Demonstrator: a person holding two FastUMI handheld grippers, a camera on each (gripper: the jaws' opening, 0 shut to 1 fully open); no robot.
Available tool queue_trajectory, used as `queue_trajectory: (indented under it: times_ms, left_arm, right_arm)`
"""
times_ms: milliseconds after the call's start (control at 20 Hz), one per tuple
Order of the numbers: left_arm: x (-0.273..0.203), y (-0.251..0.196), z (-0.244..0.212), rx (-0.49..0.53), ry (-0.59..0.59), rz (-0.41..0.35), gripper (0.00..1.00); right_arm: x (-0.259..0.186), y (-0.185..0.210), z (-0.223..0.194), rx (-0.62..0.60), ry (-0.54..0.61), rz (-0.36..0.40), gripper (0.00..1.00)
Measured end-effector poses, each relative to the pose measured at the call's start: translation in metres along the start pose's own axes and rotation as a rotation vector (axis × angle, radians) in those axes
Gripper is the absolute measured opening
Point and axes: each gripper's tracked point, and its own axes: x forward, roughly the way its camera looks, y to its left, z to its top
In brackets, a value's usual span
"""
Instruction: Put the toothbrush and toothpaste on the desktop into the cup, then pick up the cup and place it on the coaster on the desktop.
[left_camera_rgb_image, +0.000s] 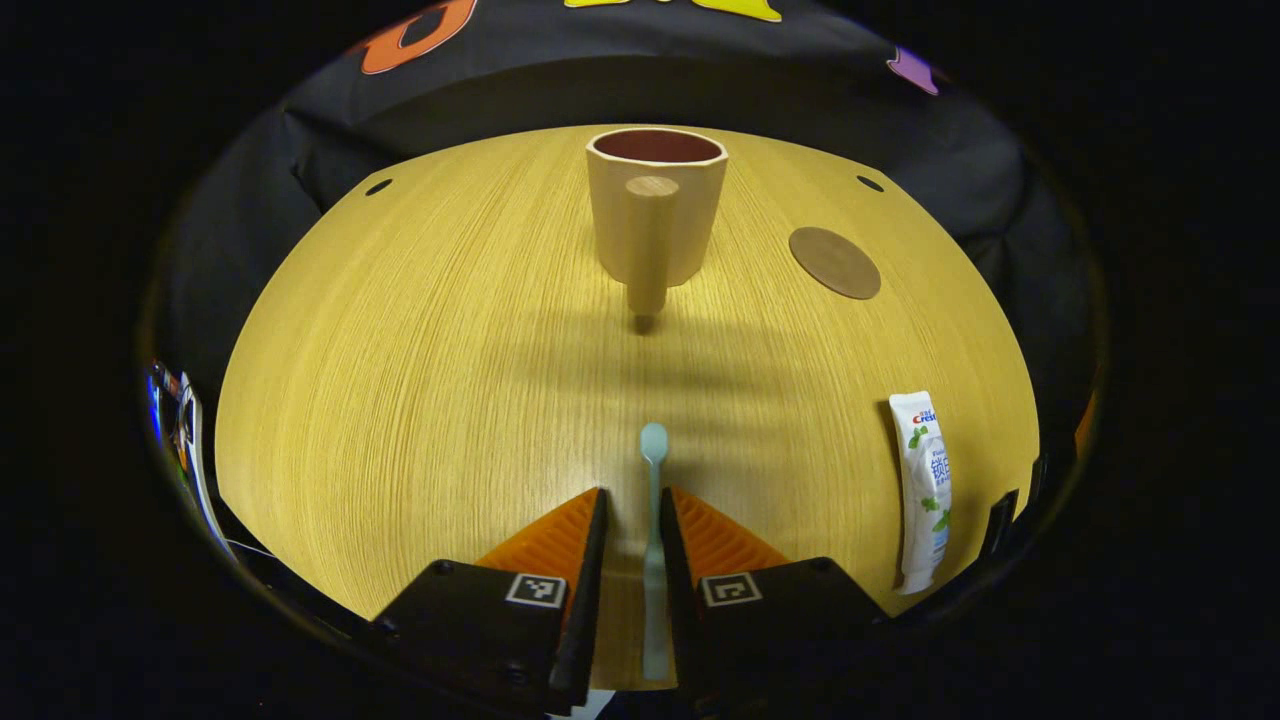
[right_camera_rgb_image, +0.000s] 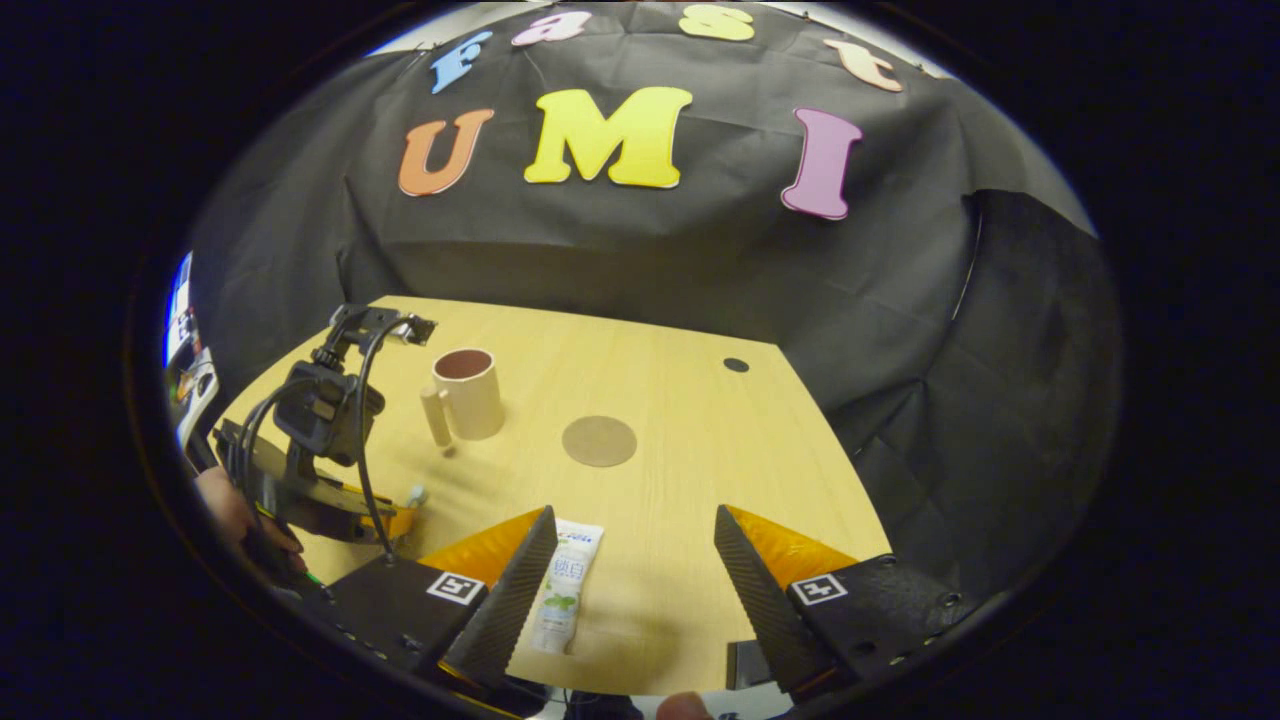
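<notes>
A pale blue toothbrush (left_camera_rgb_image: 654, 520) lies on the wooden desktop (left_camera_rgb_image: 420, 380) between the fingers of my left gripper (left_camera_rgb_image: 634, 492). The jaws are narrow; the brush sits against the right finger, with a strip of wood showing beside the left one. Straight ahead stands the beige cup (left_camera_rgb_image: 655, 205), upright, its peg handle facing me. A round brown coaster (left_camera_rgb_image: 834, 262) lies to its right. The white toothpaste tube (right_camera_rgb_image: 565, 590) lies flat near the front edge, just inside the left finger of my open right gripper (right_camera_rgb_image: 635, 515). The right gripper view also shows the cup (right_camera_rgb_image: 468, 392), the coaster (right_camera_rgb_image: 599, 441) and the left gripper (right_camera_rgb_image: 390, 520).
Black cloth walls stand close behind and to the right of the desktop. Small dark holes (left_camera_rgb_image: 378, 187) mark its far corners. A hand (right_camera_rgb_image: 235, 515) holds the left gripper at the desk's near left edge, with cables above it.
</notes>
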Motion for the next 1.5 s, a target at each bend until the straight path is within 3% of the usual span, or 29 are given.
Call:
queue_trajectory:
  times_ms: [100,200,300,350,750,1050,1200,1250,1300,1400,1500]
  left_arm:
    - [0.0,0.004,0.0,-0.005,-0.004,0.009,0.22]
    - [-0.001,0.006,0.0,-0.018,-0.008,0.009,0.08]
    - [-0.001,0.004,-0.002,-0.025,-0.008,-0.006,0.05]
    - [-0.002,0.003,-0.002,-0.032,-0.009,-0.018,0.04]
    - [-0.034,0.0,0.011,-0.061,-0.106,-0.073,0.03]
    - [-0.076,-0.002,0.043,-0.092,-0.249,-0.126,0.03]
    - [-0.096,-0.002,0.059,-0.096,-0.297,-0.144,0.03]
    - [-0.102,-0.002,0.063,-0.1,-0.313,-0.152,0.03]
    - [-0.105,-0.003,0.065,-0.103,-0.329,-0.162,0.03]
    - [-0.115,-0.005,0.074,-0.106,-0.365,-0.181,0.03]
    - [-0.127,-0.008,0.086,-0.109,-0.421,-0.202,0.03]
  right_arm:
    - [0.004,0.006,-0.007,0.004,0.025,0.02,0.93]
    - [0.009,0.016,-0.016,0.006,0.065,0.04,0.95]
    - [0.014,0.023,-0.027,0.014,0.116,0.059,0.93]
    - [0.016,0.026,-0.033,0.018,0.138,0.067,0.98]
    - [0.044,0.048,-0.081,0.05,0.348,0.103,0.95]
    - [0.061,0.057,-0.105,0.073,0.451,0.095,0.95]
    - [0.066,0.061,-0.112,0.091,0.481,0.092,0.78]
    - [0.069,0.062,-0.113,0.098,0.491,0.089,0.77]
    - [0.068,0.062,-0.115,0.104,0.505,0.086,0.66]
    - [0.072,0.061,-0.122,0.119,0.527,0.069,0.55]
    - [0.071,0.058,-0.121,0.144,0.538,0.073,0.35]
